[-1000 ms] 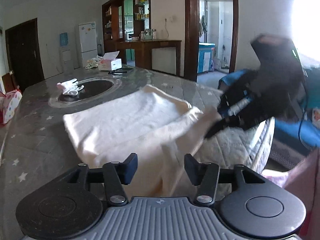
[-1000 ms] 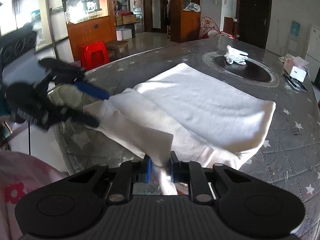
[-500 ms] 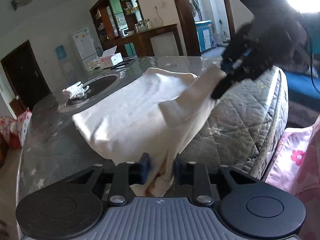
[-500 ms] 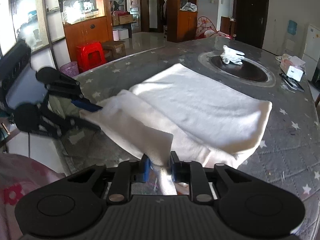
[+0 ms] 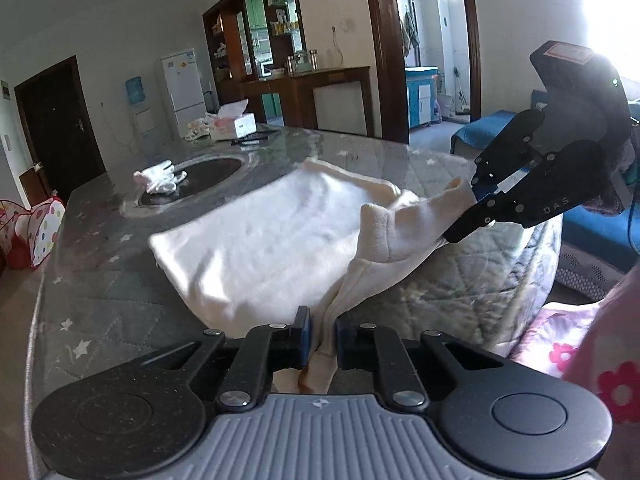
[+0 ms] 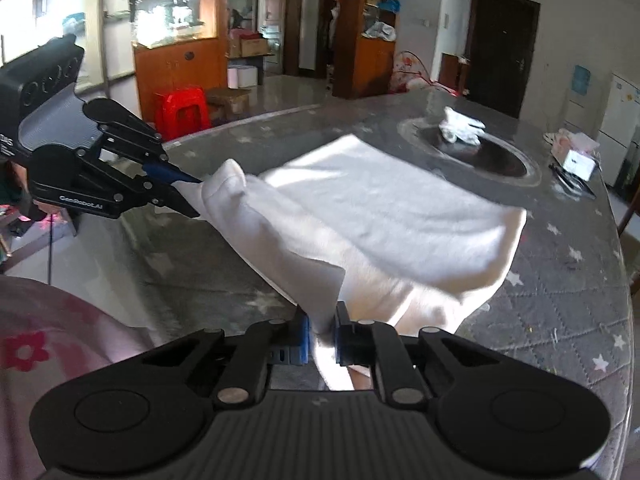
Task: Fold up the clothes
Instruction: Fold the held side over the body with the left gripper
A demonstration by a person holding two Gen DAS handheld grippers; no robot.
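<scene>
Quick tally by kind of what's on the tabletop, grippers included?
Cream garment: 1
Pair of white gloves: 1
Tissue box: 1
Grippers: 2, left gripper and right gripper, each shut on the garment's near edge
Total: 5, on the quilted table cover

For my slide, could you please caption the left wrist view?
Both hand-held grippers pinch the cream garment's near edge.

Soft matt cream cloth garment (image 5: 280, 240) lies on a quilted, star-printed fabric cover (image 5: 100, 300); matt black plastic tool (image 5: 320, 332), ribbed grey body.
</scene>
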